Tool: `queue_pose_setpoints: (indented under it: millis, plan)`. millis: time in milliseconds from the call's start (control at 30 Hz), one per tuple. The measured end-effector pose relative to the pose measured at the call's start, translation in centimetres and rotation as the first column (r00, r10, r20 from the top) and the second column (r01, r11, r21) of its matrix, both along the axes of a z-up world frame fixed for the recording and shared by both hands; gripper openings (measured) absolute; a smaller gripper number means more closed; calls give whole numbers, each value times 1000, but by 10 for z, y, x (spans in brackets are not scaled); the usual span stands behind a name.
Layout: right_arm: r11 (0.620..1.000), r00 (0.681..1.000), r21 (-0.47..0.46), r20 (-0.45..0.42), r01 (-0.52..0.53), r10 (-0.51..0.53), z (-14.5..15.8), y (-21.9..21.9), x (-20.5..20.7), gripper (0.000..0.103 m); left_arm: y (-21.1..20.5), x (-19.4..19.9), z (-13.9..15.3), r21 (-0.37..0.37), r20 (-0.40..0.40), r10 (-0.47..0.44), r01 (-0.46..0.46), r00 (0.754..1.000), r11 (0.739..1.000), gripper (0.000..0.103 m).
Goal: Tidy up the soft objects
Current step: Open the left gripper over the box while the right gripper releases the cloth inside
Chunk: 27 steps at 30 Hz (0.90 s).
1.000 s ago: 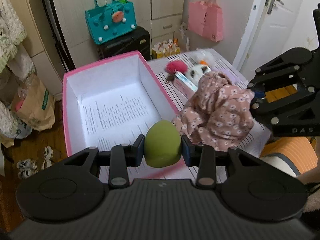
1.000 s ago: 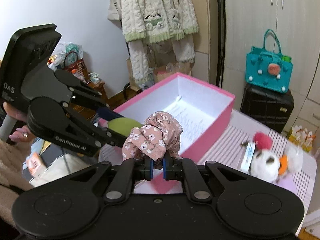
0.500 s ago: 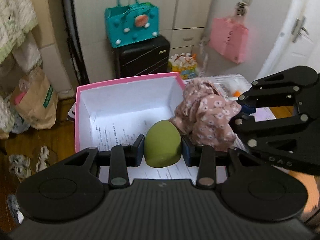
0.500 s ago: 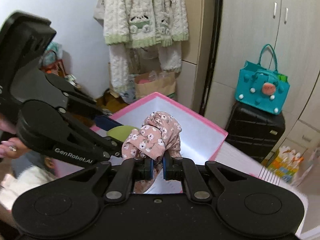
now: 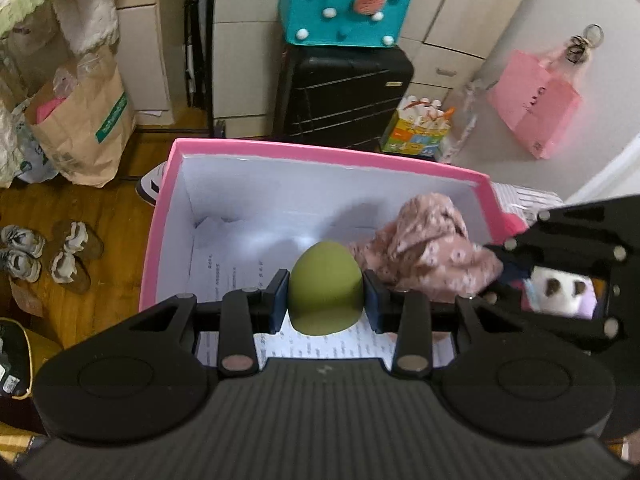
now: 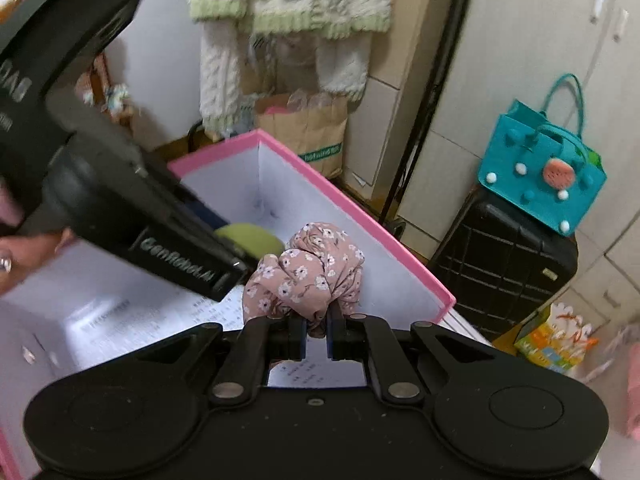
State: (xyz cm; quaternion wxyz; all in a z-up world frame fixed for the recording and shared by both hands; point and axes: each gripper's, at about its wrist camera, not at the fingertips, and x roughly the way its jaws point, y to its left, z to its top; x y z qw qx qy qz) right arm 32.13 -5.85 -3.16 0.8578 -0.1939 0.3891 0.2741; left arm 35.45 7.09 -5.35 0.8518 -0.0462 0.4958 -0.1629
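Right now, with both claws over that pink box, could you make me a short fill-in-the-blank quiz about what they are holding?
1. The left claw grips a green, egg-shaped ____.
2. The right claw pinches a floral scrunchie whose fabric colour is ____.
3. Both items hang above the pink box, whose inside is lined with printed ____.
4. Beyond the box, a teal felt bag sits on top of a black ____.

Missing words: sponge; pink; paper; suitcase

Ahead of me, top centre, a teal felt bag (image 5: 346, 2) sits on a black suitcase (image 5: 344, 94). A brown paper bag (image 5: 86, 120) stands at the left, shoes (image 5: 48, 256) lie below it, and a pink bag (image 5: 534, 102) hangs upper right.
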Motion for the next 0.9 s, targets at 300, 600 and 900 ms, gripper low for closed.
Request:
queue_pose_setpoints:
  millis: [300, 600, 900]
  plan:
    - [977, 999, -208, 27, -41, 47, -18, 24, 11, 12, -5, 17, -19, 2, -62, 41, -41, 997, 999, 38]
    - [969, 998, -245, 42, -25, 37, -14, 19, 12, 23, -5, 24, -29, 5, -91, 60, -60, 994, 998, 38]
    - [993, 999, -116, 37, -28, 33, 6, 1, -9, 29, -16, 25, -31, 39, -78, 49, -46, 996, 998, 51]
